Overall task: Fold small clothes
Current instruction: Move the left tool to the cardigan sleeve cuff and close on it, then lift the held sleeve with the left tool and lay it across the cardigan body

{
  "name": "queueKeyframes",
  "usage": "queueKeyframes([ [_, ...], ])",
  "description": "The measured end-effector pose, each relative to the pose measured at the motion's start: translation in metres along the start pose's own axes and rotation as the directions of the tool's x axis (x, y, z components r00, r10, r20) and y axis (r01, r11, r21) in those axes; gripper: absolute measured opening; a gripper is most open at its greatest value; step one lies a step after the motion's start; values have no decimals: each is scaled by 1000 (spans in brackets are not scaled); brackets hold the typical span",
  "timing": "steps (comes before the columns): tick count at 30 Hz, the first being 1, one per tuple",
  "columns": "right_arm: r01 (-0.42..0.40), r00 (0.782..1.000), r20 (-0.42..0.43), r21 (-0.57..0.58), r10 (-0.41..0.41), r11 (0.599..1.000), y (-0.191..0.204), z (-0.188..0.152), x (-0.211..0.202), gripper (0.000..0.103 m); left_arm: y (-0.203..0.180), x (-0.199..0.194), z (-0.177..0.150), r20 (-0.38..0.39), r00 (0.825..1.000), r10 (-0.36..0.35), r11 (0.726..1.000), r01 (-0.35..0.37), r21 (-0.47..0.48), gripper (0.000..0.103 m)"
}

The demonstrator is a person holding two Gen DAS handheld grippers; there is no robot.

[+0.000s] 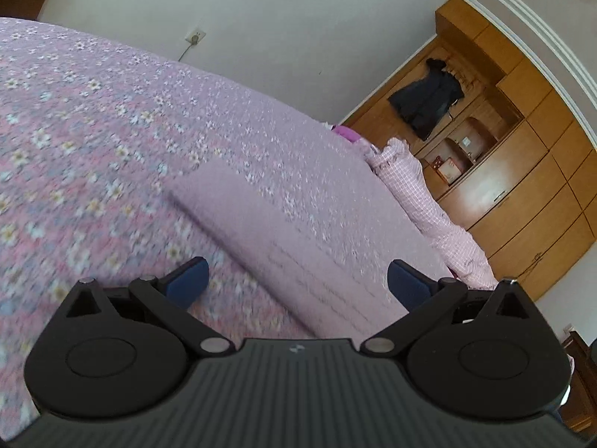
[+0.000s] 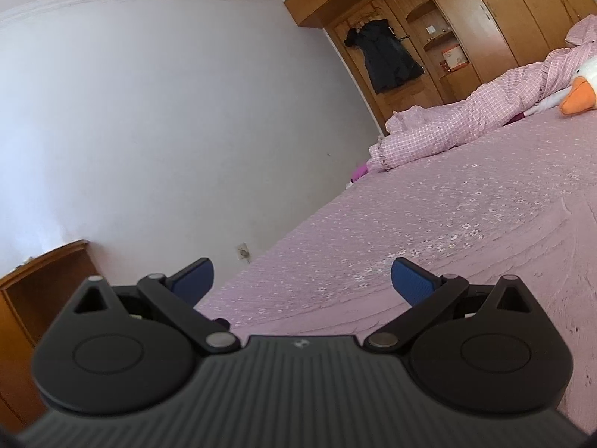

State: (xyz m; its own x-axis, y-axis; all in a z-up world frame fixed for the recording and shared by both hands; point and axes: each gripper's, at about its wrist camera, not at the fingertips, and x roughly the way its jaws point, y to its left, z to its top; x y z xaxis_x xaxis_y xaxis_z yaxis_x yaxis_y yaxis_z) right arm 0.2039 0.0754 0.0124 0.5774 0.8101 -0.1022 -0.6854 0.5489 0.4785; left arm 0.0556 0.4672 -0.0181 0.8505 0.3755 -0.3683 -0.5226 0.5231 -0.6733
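Left wrist view
Left gripper [image 1: 296,280]: jaws spread wide, nothing between the blue pads; it hangs low over the bed, likely on its way to take an edge
Garment [image 1: 283,239]: a plain lilac piece lying flat on the floral bedspread [image 1: 93,119], right ahead of the jaws; motion blur hides its exact outline, faint rib lines show near its close end
Why flat: spread on the bed, it seems laid out ready for a fold, so I judge folding has barely begun
Pink checked quilt [image 1: 421,194]: bunched along the far edge of the bed, apart from the garment
Wardrobe [image 1: 503,171]: open niches; a dark coat [image 1: 429,100] hangs in one, small boxes sit on the lower shelves

Right wrist view
Right gripper [image 2: 302,280]: also released and empty, held just above the bedspread near the bed's edge
Garment: I cannot pick it out here; only bedspread lies under the jaws
Duck toy [image 2: 582,89]: rests against the quilt at the far side, well apart from the work
Wardrobe: same coat hanging, an orange box on a shelf
Wall socket [image 2: 243,252]: beside the bed, on the wall
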Motion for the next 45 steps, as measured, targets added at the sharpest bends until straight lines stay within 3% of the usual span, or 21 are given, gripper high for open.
queueKeyframes([
  [8,30,1000,-9,33,-30,999,-15,-3,20,103,-11,32,-7,56,998,22,997,-26,70,103],
  [17,58,997,-46,45,-56,997,-26,-15,38,103,-1,55,12,162,987,20,999,-14,-37,103],
  [20,62,997,-57,33,-60,997,-25,-23,37,103,-2,52,14,160,987,19,999,-13,-42,99],
  [27,63,996,-68,51,-60,997,-26,-25,35,103,13,39,13,192,977,91,986,-62,-153,61],
  [32,64,995,-75,31,-61,998,-25,-24,35,103,11,45,15,171,975,138,981,-111,-161,36],
  [34,71,995,-75,36,-68,997,-27,-23,35,103,10,46,15,162,975,153,980,-128,-154,19],
  [35,76,995,-73,37,-73,996,-27,-22,35,103,8,48,17,161,973,165,978,-140,-153,15],
  [39,111,992,-66,26,-109,993,-31,-19,33,103,-2,49,18,185,965,186,977,-162,-136,11],
  [45,165,985,-53,25,-164,986,-44,-9,26,103,-35,48,13,215,966,143,990,-138,-36,11],
])
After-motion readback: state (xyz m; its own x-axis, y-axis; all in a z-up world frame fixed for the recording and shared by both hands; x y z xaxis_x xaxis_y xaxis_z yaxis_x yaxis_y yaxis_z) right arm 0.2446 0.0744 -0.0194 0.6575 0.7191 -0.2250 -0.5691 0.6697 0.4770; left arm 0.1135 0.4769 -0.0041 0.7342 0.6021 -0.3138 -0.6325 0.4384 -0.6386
